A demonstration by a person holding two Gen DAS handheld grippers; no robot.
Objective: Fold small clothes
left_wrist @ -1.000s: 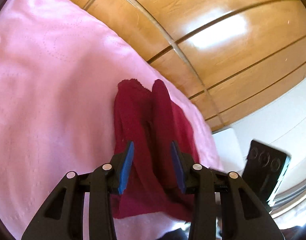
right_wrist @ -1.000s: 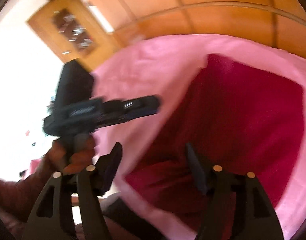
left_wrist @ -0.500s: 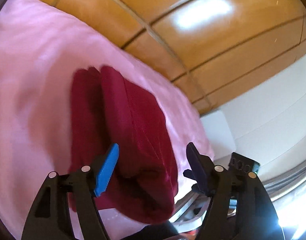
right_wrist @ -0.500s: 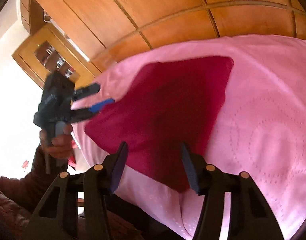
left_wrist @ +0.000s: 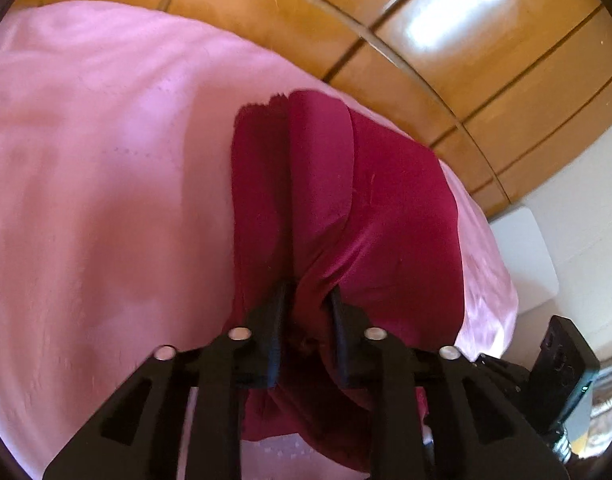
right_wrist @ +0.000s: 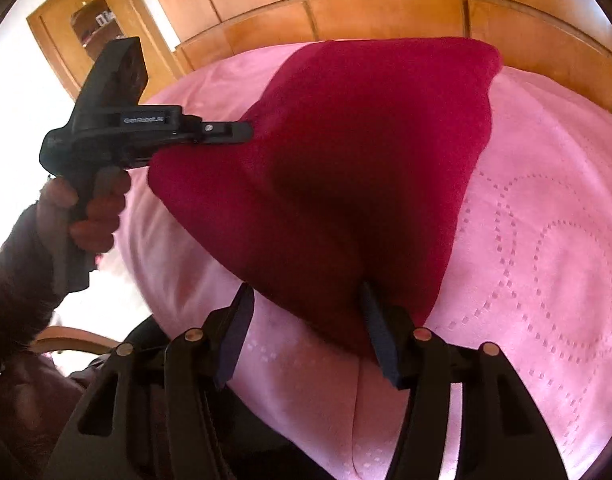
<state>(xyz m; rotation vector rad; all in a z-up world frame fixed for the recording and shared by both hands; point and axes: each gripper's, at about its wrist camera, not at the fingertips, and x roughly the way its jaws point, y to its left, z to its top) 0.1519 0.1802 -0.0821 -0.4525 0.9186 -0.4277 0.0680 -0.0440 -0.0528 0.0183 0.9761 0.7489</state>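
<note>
A dark red garment (left_wrist: 345, 208) lies folded on a pink bedspread (left_wrist: 106, 180). My left gripper (left_wrist: 307, 300) is shut on a bunched fold at the garment's near edge. In the right wrist view the garment (right_wrist: 345, 160) spreads in front of me, and the left gripper (right_wrist: 242, 132) shows at its left corner, held by a hand. My right gripper (right_wrist: 306, 308) is open, with its jaws spread around the garment's near corner; the right finger (right_wrist: 379, 336) touches the cloth.
The pink bedspread (right_wrist: 545, 260) covers the bed. A wooden panelled headboard (right_wrist: 385, 4) stands behind it, and a wooden cabinet (right_wrist: 86, 20) at the far left. A white bedside surface (left_wrist: 521, 256) sits past the bed's right edge.
My left gripper has closed on the garment's near fold. My right gripper has moved closer to the garment's near corner and stays open.
</note>
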